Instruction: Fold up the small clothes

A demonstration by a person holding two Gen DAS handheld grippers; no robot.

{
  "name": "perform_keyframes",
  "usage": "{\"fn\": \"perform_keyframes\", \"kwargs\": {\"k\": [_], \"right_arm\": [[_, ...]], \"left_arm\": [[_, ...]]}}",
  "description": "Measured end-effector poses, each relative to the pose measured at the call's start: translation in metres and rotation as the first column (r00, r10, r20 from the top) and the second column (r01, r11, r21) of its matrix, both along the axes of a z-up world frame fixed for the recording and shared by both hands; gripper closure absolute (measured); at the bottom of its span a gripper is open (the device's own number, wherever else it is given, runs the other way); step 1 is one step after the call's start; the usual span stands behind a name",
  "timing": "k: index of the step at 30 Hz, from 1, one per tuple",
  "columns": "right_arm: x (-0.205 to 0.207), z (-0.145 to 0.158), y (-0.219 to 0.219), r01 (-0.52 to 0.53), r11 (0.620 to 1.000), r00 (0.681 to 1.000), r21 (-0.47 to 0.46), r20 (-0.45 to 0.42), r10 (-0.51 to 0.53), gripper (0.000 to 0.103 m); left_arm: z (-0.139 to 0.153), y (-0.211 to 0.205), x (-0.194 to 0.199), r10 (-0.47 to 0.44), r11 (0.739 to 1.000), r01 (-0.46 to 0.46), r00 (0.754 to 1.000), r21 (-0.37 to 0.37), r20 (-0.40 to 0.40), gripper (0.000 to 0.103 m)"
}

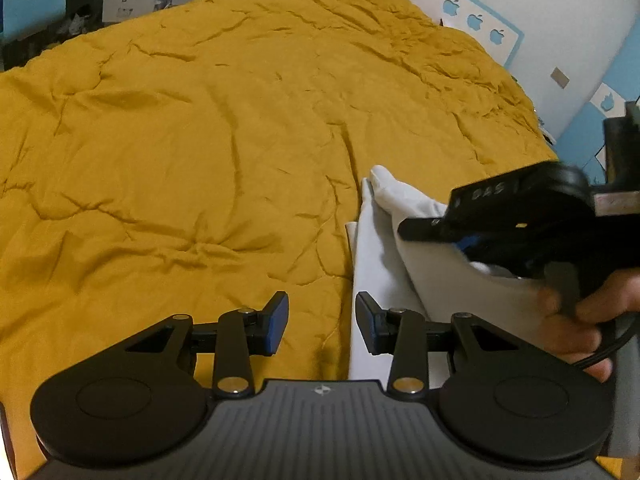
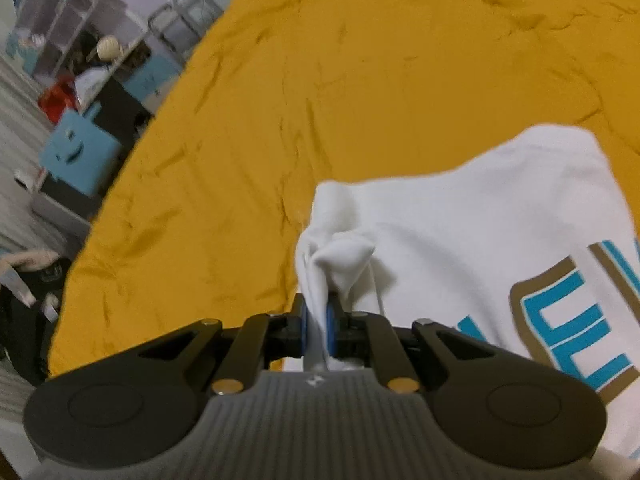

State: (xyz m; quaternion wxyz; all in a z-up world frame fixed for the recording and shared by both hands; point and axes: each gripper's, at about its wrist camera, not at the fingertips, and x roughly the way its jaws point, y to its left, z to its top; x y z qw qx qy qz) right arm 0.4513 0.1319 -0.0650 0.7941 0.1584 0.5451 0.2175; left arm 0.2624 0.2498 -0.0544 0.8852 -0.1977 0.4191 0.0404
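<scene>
A small white T-shirt (image 2: 472, 232) with blue and tan lettering lies on a mustard-yellow bedcover (image 2: 320, 100). My right gripper (image 2: 318, 320) is shut on a bunched edge of the shirt and lifts it. In the left wrist view the shirt (image 1: 376, 256) shows at the right, with my right gripper (image 1: 460, 236) clamped on it and a hand behind. My left gripper (image 1: 322, 322) is open and empty, hovering over the bedcover (image 1: 200, 140) at the shirt's left edge.
The bed fills most of both views. A white and blue wall (image 1: 560, 20) is at the far right. Shelves and a blue box (image 2: 78, 152) stand on the floor beyond the bed's left edge.
</scene>
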Motion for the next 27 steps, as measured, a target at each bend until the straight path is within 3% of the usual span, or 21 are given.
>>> {"fn": "perform_keyframes", "kwargs": {"k": [3,6,13,16,20,24,27], "right_arm": [[-0.003,0.002,0.005,-0.024,1.000,1.000,-0.006,0.014,0.024,0.090],[-0.017,0.023,-0.006,-0.067,0.997,0.996,0.040,0.058,0.065,0.082],[-0.079,0.101,-0.055,-0.181,0.980,0.948,0.079,0.279,0.152,0.071],[-0.109,0.117,-0.088,-0.162,0.985,0.924,0.063,0.359,0.129,0.069],[-0.134,0.119,-0.136,-0.089,0.995,0.907,0.032,0.415,0.068,0.049],[-0.141,0.095,-0.155,-0.074,0.997,0.928,0.016,0.368,0.063,0.050],[-0.142,0.075,-0.147,-0.107,0.994,0.930,0.005,0.353,0.099,0.067]], "left_arm": [[0.006,0.002,-0.007,0.007,1.000,-0.007,1.000,-0.014,0.010,0.057],[0.014,0.006,-0.014,0.016,0.999,-0.015,1.000,-0.049,0.024,0.057],[0.037,0.002,-0.043,0.011,0.991,-0.001,0.997,-0.137,0.076,0.057],[0.043,0.000,-0.058,0.015,0.984,0.002,0.995,-0.181,0.097,0.057],[0.042,-0.007,-0.074,0.019,0.973,0.006,0.994,-0.230,0.107,0.057],[0.035,-0.017,-0.077,0.027,0.976,-0.012,0.997,-0.215,0.067,0.057],[0.034,-0.017,-0.084,0.039,0.978,-0.027,0.998,-0.206,0.056,0.057]]}}
